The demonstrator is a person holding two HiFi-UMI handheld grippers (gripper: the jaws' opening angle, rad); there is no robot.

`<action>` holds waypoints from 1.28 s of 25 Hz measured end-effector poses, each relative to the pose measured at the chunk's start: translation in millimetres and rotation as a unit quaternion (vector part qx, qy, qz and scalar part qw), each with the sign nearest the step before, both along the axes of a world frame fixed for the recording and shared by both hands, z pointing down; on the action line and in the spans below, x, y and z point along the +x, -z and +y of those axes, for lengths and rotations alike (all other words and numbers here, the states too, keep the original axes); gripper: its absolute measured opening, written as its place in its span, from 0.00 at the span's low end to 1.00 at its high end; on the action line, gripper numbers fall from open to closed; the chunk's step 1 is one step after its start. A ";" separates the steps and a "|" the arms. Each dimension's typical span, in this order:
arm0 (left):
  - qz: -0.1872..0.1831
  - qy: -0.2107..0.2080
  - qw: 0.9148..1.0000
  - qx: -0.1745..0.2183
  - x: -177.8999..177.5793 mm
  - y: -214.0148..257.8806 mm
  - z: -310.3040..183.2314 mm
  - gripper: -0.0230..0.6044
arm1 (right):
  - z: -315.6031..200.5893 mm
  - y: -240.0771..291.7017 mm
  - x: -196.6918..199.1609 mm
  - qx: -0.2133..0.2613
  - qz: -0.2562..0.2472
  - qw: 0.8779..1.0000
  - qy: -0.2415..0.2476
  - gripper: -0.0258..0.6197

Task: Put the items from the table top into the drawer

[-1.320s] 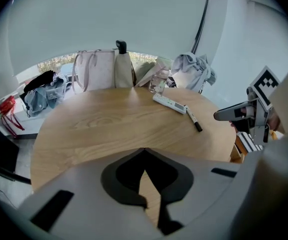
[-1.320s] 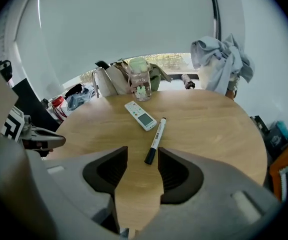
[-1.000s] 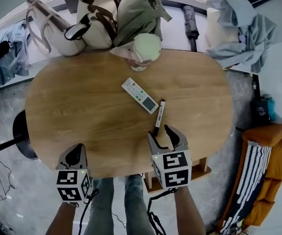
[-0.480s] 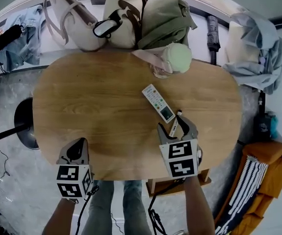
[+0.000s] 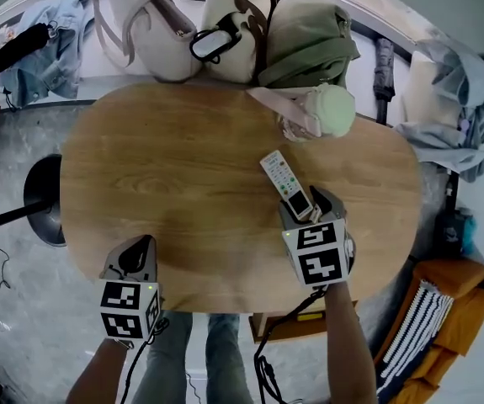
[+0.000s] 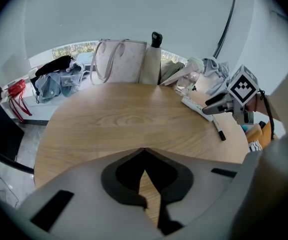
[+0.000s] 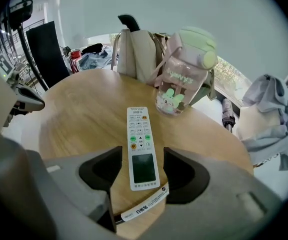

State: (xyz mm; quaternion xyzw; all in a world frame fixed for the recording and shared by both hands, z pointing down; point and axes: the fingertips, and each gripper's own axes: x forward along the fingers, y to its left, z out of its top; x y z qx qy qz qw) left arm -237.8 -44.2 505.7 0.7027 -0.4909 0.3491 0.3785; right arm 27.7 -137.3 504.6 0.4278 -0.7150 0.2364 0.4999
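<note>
An oval wooden table point(image 5: 183, 175) fills the middle of the room, on a grey stone-like floor point(image 5: 23, 310). The right gripper point(image 5: 309, 209) points steeply down at the table, its jaws standing apart. The near end of the white remote point(image 7: 139, 139) lies flat between them with a gap on either side, and its buttons run away past the tips. Nearer the camera than the remote, a marker point(image 7: 144, 205) lies crosswise under the same jaws. Beyond the remote stands a pink bottle point(image 7: 181, 69) with a pale green lid, at the table's far edge. Behind it, off the table, a pale handbag point(image 5: 145, 36), a cream and brown bag point(image 5: 233, 23) and an olive bag point(image 5: 309, 40) sit in a row. Grey-blue clothes point(image 5: 460, 108) are heaped to the right gripper's right. The left gripper point(image 5: 136, 255), well apart to the left, has its jaws together over bare wood near the table's near edge.
</note>
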 end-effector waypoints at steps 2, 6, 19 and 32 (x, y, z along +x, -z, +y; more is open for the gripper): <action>0.000 -0.001 1.000 0.000 -2.2 -0.2 -0.6 0.02 | -1.3 -2.9 -2.9 -0.009 0.000 1.000 0.007 0.42; -0.001 0.001 1.000 -0.001 -10.3 -0.8 -2.4 0.02 | -9.7 -6.3 -6.2 -0.014 0.007 1.000 0.020 0.43; -0.003 0.015 1.000 -0.006 -27.1 -8.4 0.4 0.02 | -19.1 -29.7 -4.4 -0.048 0.001 0.997 0.054 0.43; 0.005 0.016 1.000 -0.007 -18.2 -6.7 0.4 0.02 | -16.5 -30.9 -7.6 -0.052 -0.012 0.997 0.060 0.39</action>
